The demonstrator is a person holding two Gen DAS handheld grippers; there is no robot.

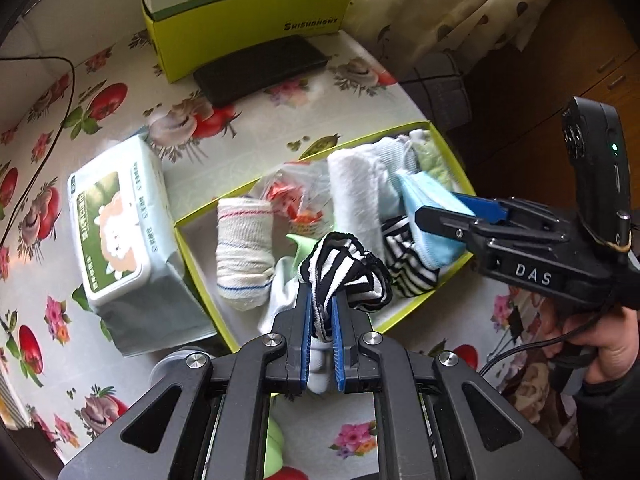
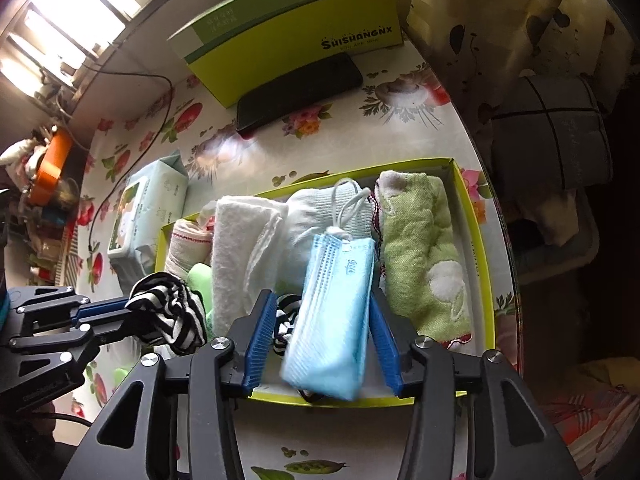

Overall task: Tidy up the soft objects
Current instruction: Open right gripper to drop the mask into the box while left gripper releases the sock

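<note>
- A shallow yellow-green tray [image 2: 482, 256] sits on the flower-print tablecloth [image 2: 404, 120] and holds the soft things side by side.
- At its right lies a folded green towel [image 2: 424, 256]. Left of that is a pale ribbed cloth [image 2: 320, 208], then a white towel [image 2: 240, 256], then a rolled bandage with red and blue stripes [image 1: 242, 252] at the left end.
- A crinkled clear bag with red print [image 1: 294, 196] lies toward the tray's far side, and a second striped piece [image 1: 408, 264] lies by the near wall.
- The folded blue face mask [image 2: 336, 312] stands tilted on the near part of the tray, its white ear loops [image 2: 348, 204] trailing over the ribbed cloth.
- The right gripper [image 2: 322, 336] points steeply down over the tray with its blue pads [image 2: 260, 340] parted either side of the mask. The right pad is just beside the mask; a gap shows at the left, so nothing is clamped.
- The left gripper [image 1: 320, 320] also points steeply down, its jaws pinched on a black-and-white striped sock [image 1: 346, 272] held bunched above the tray's left near part.
- A hand [image 1: 600, 344] grips the right gripper's handle.
- Outside the tray, a wet-wipes pack [image 1: 116, 232] lies to its left. A taller green box [image 2: 304, 32] and a black phone [image 2: 300, 92] sit at the far side.
</note>
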